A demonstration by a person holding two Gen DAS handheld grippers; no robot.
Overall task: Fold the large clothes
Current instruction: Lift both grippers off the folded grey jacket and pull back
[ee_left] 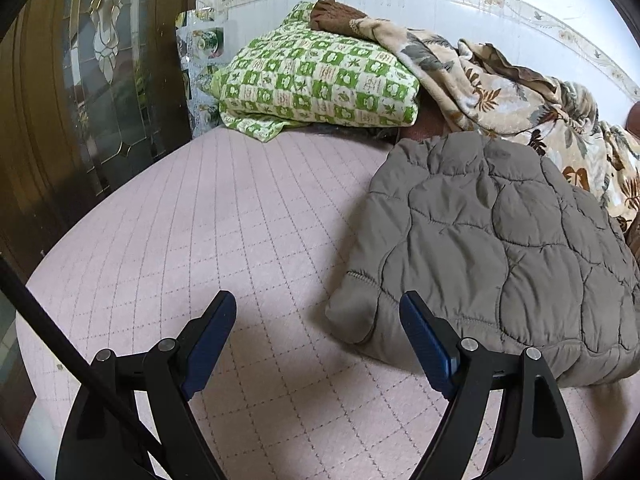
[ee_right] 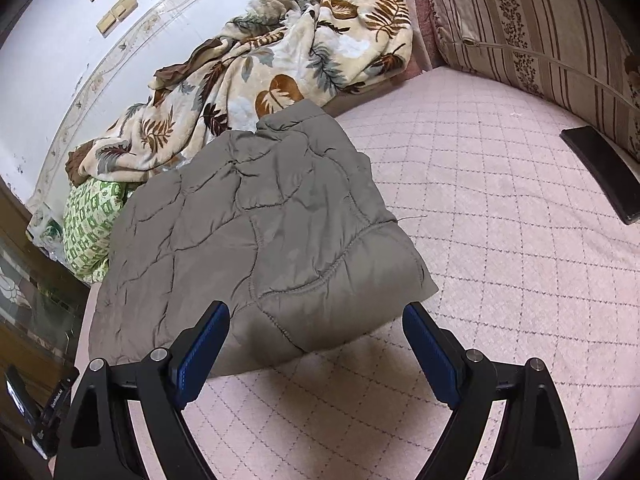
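Quilted jacket [ee_right: 256,224] folded flat, collar toward leaf-print blanket [ee_right: 280,68]

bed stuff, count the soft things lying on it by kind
jackets: 1, grey quilted jacket
blankets: 1, leaf-print blanket
pillows: 1, green checked pillow
cushions: 1, striped cushion
total: 4

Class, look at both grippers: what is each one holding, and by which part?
Nothing. The left gripper and right gripper are open and empty above the folded grey jacket.
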